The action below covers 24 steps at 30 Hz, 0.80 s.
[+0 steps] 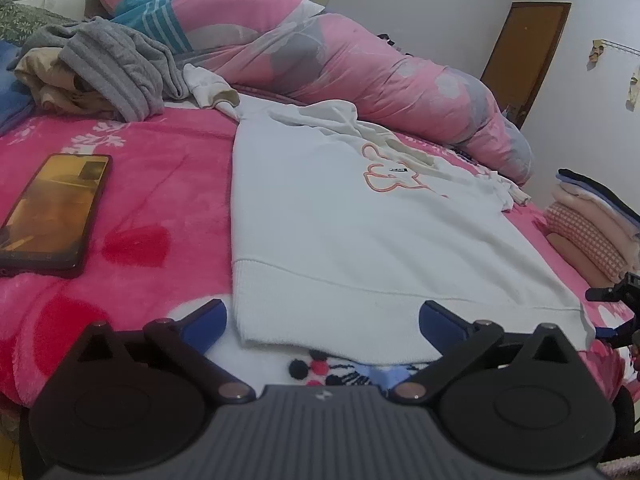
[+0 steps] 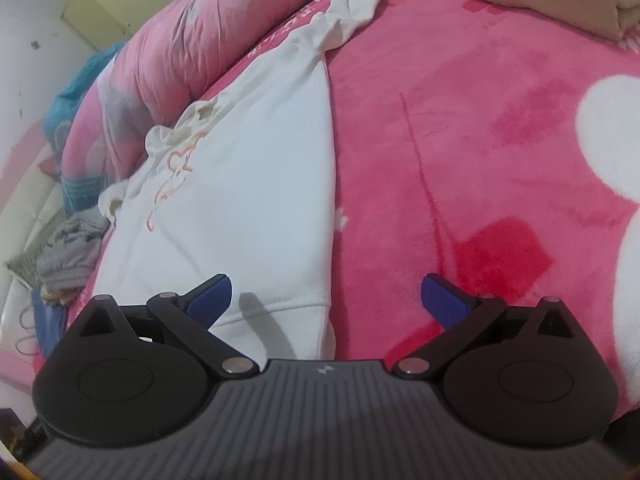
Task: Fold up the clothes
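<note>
A white sweatshirt [image 1: 340, 216] with an orange outline print lies flat, front up, on the pink fleece blanket [image 1: 152, 200]. Its ribbed hem faces me. My left gripper [image 1: 322, 312] is open, its blue pads [image 1: 208, 320] wide apart on either side of the hem's left corner and not pressing on it. In the right wrist view the same sweatshirt [image 2: 248, 184] stretches away up and to the left. My right gripper [image 2: 326, 286] is open over the hem's right corner, one pad over the white cloth and the other over the blanket [image 2: 500, 140].
A phone [image 1: 52, 208] lies face up on the blanket, left of the sweatshirt. Crumpled grey and beige clothes [image 1: 108, 72] sit at the back left. A rolled pink quilt [image 1: 360, 72] runs behind. Folded clothes [image 1: 592, 216] are stacked at the right. A brown door [image 1: 524, 60] stands beyond.
</note>
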Motion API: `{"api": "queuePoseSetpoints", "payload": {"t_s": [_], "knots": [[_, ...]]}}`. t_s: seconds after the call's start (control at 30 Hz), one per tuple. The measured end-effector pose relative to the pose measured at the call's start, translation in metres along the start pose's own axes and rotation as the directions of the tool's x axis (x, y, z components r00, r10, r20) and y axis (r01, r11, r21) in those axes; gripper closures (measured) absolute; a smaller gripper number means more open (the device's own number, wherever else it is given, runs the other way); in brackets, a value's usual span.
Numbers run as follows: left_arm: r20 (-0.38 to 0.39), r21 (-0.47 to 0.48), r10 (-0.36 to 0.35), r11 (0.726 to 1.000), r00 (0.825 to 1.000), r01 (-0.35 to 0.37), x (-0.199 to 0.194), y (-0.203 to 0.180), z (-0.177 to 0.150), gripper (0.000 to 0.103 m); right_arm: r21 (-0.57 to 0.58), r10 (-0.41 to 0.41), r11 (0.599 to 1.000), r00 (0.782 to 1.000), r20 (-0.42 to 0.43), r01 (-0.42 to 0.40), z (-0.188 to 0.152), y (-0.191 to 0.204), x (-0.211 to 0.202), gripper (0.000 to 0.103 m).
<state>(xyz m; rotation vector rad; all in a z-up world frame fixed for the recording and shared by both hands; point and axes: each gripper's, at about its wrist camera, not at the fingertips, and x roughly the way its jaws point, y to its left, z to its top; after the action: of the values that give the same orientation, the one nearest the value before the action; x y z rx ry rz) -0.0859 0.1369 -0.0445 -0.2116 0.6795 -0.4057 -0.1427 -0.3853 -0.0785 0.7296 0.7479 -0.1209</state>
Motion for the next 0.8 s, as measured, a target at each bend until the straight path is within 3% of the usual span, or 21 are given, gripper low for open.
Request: {"api": "queuePoseSetpoints", "payload": {"t_s": [0.27, 0.37, 0.57, 0.7, 0.73, 0.8], "knots": [[0.027, -0.059, 0.033, 0.998, 0.999, -0.031, -0.003, 0.009, 0.008, 0.001, -0.05, 0.001, 0.999, 0.999, 0.032, 0.0, -0.008, 0.002, 0.0, 0.001], [0.013, -0.061, 0.079, 0.995, 0.997, -0.078, 0.003, 0.009, 0.013, 0.011, -0.039, 0.028, 0.999, 0.999, 0.043, -0.026, -0.008, -0.003, -0.002, 0.001], [-0.028, -0.059, 0.136, 0.989, 0.99, -0.137, 0.017, 0.007, 0.021, 0.046, -0.069, 0.05, 0.997, 0.997, 0.051, -0.046, -0.01, -0.004, -0.002, 0.001], [-0.044, -0.034, 0.183, 0.982, 0.982, -0.184, 0.025, 0.002, 0.022, 0.086, -0.122, 0.032, 0.992, 0.998, 0.054, -0.026, -0.012, 0.001, 0.0, 0.001], [-0.039, -0.038, 0.182, 0.982, 0.982, -0.184, 0.025, 0.002, 0.023, 0.092, -0.128, 0.029, 0.992, 0.998, 0.056, -0.022, -0.012, 0.001, 0.0, 0.001], [-0.023, -0.047, 0.183, 0.982, 0.983, -0.184, 0.022, 0.001, 0.024, 0.095, -0.13, 0.025, 0.991, 0.998, 0.063, -0.017, -0.011, 0.002, -0.001, 0.004]]}}
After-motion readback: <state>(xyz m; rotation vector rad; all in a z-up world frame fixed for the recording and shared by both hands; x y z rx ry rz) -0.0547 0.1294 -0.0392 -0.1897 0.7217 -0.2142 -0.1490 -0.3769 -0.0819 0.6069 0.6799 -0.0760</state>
